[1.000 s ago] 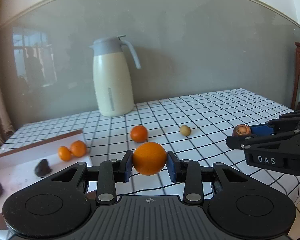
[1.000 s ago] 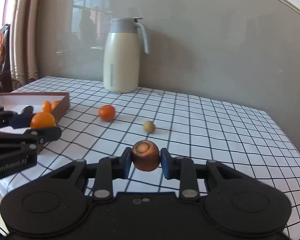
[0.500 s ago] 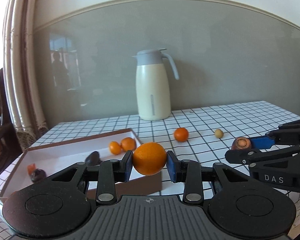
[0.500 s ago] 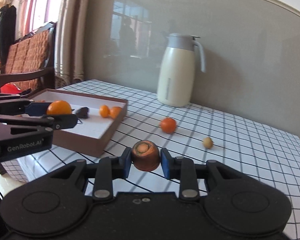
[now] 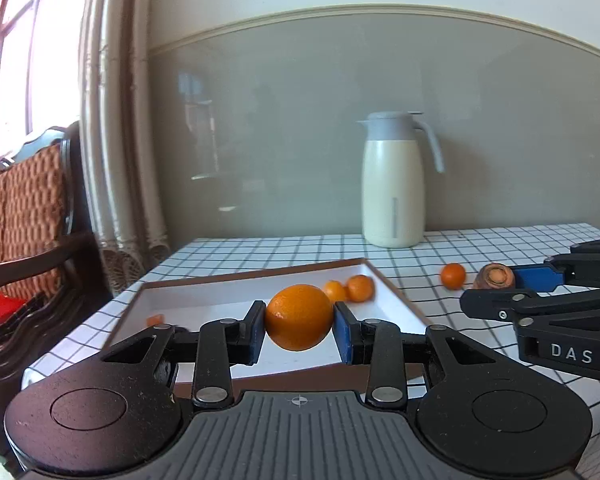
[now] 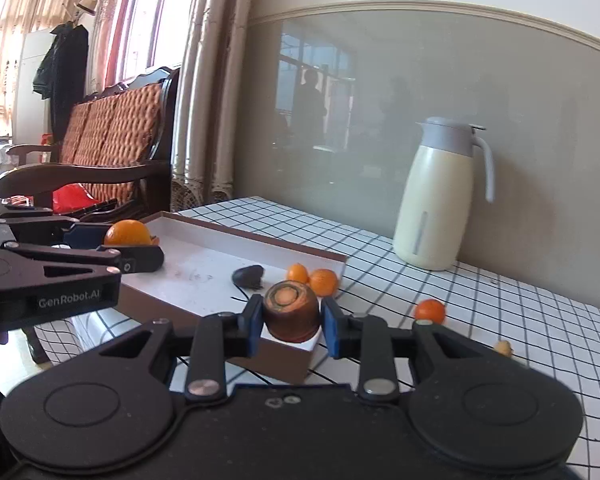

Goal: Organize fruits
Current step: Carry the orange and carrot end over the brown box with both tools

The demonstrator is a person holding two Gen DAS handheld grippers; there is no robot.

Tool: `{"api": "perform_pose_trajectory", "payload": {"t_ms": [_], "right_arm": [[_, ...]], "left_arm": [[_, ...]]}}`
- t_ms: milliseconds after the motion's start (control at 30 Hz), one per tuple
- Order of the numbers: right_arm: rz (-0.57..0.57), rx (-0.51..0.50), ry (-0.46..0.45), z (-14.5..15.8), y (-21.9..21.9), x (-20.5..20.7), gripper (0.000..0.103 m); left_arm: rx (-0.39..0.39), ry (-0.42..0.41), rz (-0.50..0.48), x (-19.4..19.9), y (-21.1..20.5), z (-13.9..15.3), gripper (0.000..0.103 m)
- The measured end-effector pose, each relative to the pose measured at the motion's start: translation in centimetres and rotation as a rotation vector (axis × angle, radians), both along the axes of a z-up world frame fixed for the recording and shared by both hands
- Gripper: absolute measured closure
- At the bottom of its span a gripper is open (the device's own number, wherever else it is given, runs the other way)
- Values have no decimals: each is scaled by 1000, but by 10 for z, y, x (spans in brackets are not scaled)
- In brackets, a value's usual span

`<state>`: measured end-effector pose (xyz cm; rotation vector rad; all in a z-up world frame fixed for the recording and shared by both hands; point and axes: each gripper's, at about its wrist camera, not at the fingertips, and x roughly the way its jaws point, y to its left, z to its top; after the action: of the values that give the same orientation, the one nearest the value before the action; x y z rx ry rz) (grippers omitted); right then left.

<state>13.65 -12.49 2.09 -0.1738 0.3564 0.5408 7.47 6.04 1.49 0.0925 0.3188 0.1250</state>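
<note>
The counter [image 5: 480, 248], covered in a white cloth with a black grid, is carrying everything. A shallow brown-walled tray [image 6: 256, 240] with a white floor is lying at the counter's left end, running along its near edge. A cream jug [image 5: 394, 184] with a grey lid is standing upright at the counter's back edge against the wall, well apart from the tray.

The left tongs [image 5: 299, 318] are gripping an orange [image 5: 299, 316], pinched between the two blue pads and hanging over the tray near its front wall; in the right wrist view the same orange [image 6: 128, 233] is sitting above the tray's left end. The right tongs [image 6: 290, 316] are clenching a brown stub [image 6: 291, 312], its ringed cut face turned up and toward the camera, over the tray's near right corner; from the left wrist view the stub [image 5: 495, 276] is showing just right of the tray.

Inside the tray, two small tangerines [image 6: 314, 278] are lying touching each other in the far right corner, and a dark lump [image 6: 248, 276] is lying just left of them. A small orange piece [image 5: 155, 319] is lying toward the tray's left end.

On the cloth beyond the tray's right wall, a loose tangerine [image 6: 430, 311] is resting, and a small tan fruit [image 6: 503, 347] is lying farther right, apart from it.
</note>
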Motion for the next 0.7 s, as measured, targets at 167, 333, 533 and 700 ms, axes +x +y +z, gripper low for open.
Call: {"api": "perform_pose_trajectory", "payload": {"t_ms": [167,333,533,700], "right_arm": [[40,-4,-11,4,23,3,81],[62,-13,-18,6,41,11,81],[58,-22,-31,10,51,23,81],[44,-29,-21,8,56,42,81]], "left_arm": [[-13,-5,58,-1,28,0,67],[-24,-11,102,3,52,0,67],[-38,-10,144,11,76,-1,67],[-35,-20,176,21,93,2,67]]}}
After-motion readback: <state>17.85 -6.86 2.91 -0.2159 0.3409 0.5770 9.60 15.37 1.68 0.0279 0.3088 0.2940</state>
